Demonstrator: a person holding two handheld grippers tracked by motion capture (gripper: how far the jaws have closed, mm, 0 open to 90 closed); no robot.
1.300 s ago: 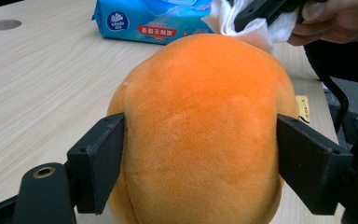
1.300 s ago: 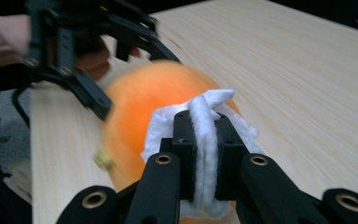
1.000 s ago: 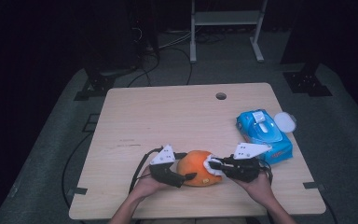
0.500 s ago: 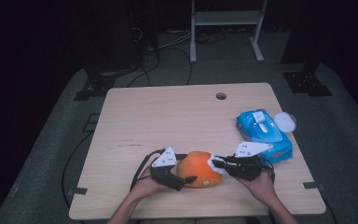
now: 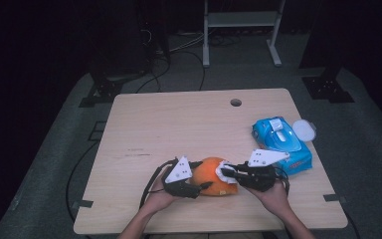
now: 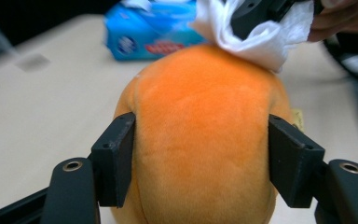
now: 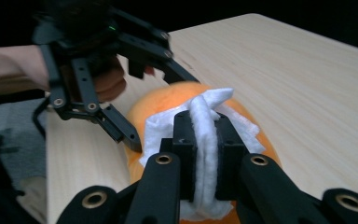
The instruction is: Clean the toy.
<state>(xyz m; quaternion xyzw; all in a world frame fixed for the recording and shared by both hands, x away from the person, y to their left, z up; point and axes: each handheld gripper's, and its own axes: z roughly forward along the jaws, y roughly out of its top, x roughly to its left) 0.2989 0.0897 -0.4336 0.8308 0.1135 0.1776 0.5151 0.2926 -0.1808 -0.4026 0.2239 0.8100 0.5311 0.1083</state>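
The left tongs (image 6: 200,158) have just been closing and now squeeze the sides of the orange plush toy (image 6: 200,140), which sits on the counter (image 5: 179,124) between both tongs. The right tongs (image 7: 204,140) are clamped on a white wipe (image 7: 205,121), pressed against the toy's top.

Bright table, dark surroundings, close views softly blurred.

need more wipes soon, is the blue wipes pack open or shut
Open, it seems: the white flap on top of the blue wipes pack looks lifted in the high view, and a round white lid lies beside it.
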